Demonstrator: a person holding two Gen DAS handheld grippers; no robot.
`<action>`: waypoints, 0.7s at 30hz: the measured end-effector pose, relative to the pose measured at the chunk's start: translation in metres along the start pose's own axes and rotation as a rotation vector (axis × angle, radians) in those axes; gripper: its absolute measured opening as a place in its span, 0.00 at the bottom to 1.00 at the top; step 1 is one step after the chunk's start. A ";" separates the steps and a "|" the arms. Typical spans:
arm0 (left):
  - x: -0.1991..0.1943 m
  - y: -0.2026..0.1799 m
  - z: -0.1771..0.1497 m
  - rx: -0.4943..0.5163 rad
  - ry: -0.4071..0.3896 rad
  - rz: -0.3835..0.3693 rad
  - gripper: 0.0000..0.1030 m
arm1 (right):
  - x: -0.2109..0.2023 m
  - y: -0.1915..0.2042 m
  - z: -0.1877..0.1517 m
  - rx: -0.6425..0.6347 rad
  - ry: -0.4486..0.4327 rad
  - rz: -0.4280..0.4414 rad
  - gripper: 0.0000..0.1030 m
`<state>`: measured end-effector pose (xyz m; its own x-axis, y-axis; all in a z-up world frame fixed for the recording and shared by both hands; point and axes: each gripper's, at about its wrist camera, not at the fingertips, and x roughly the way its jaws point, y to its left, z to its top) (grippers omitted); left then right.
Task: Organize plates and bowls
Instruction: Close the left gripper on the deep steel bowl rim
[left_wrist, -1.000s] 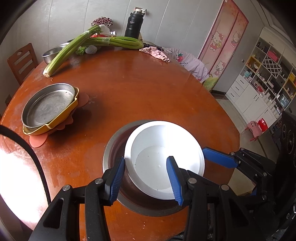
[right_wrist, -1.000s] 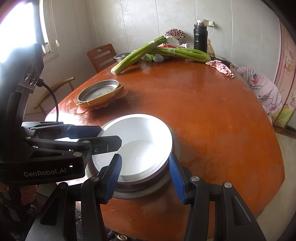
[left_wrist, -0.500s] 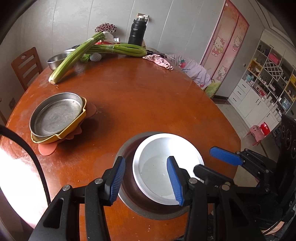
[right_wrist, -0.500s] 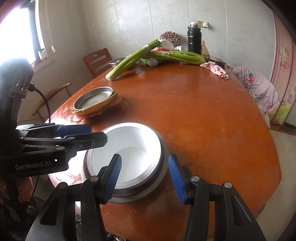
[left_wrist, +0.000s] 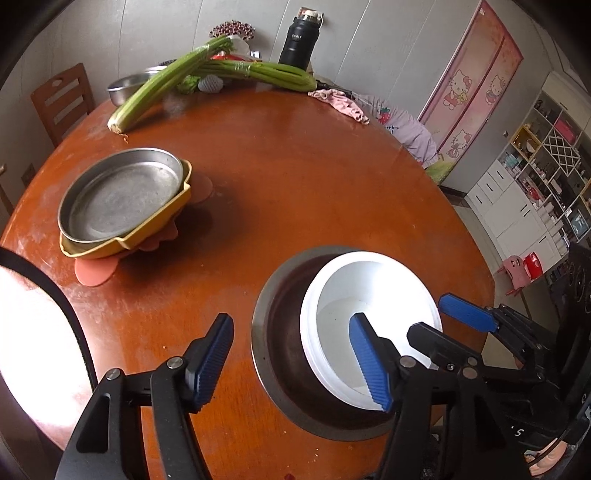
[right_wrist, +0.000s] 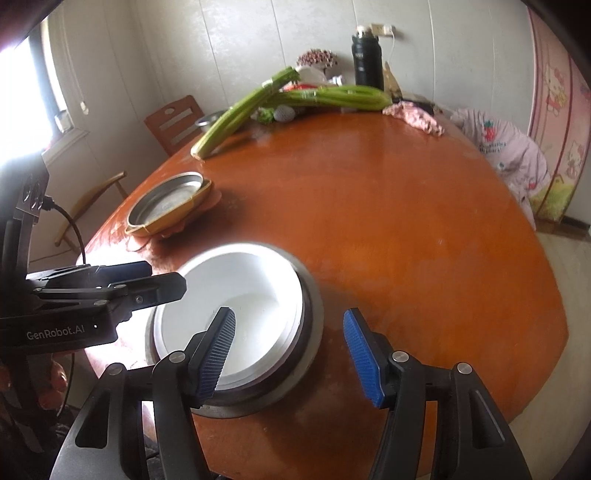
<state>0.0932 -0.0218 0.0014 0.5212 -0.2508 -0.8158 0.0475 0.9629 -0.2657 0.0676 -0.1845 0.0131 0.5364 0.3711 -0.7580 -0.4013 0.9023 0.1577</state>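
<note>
White bowl (left_wrist: 369, 306): nested in steel bowl (left_wrist: 280, 350)
Left claw (left_wrist: 291, 363): jaws just opening, straddling steel rim, gripping nothing
Metal pan (left_wrist: 122, 195): stacked on yellow dish (left_wrist: 162, 229), surface (left_wrist: 295, 184)

Celery stalks (left_wrist: 207, 75), black flask (left_wrist: 298, 40), pink cloth (left_wrist: 341, 105) on the round wooden table (left_wrist: 314, 192); wooden chair (left_wrist: 61, 101) behind.

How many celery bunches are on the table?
2. One celery bunch lies diagonally at the table's far left; the other celery bunch lies crosswise at the far edge, before the black flask. More may be hidden.
</note>
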 end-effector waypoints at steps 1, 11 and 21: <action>0.003 0.000 0.000 0.002 0.009 -0.003 0.63 | 0.003 -0.001 -0.001 0.004 0.010 0.001 0.61; 0.035 0.002 -0.001 0.019 0.090 -0.018 0.63 | 0.025 0.001 -0.009 0.012 0.093 0.035 0.61; 0.048 0.003 0.001 0.018 0.120 -0.071 0.60 | 0.038 0.010 -0.008 0.015 0.131 0.097 0.62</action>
<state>0.1189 -0.0305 -0.0378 0.4099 -0.3276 -0.8513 0.0965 0.9436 -0.3166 0.0779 -0.1636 -0.0191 0.3941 0.4258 -0.8145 -0.4351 0.8670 0.2428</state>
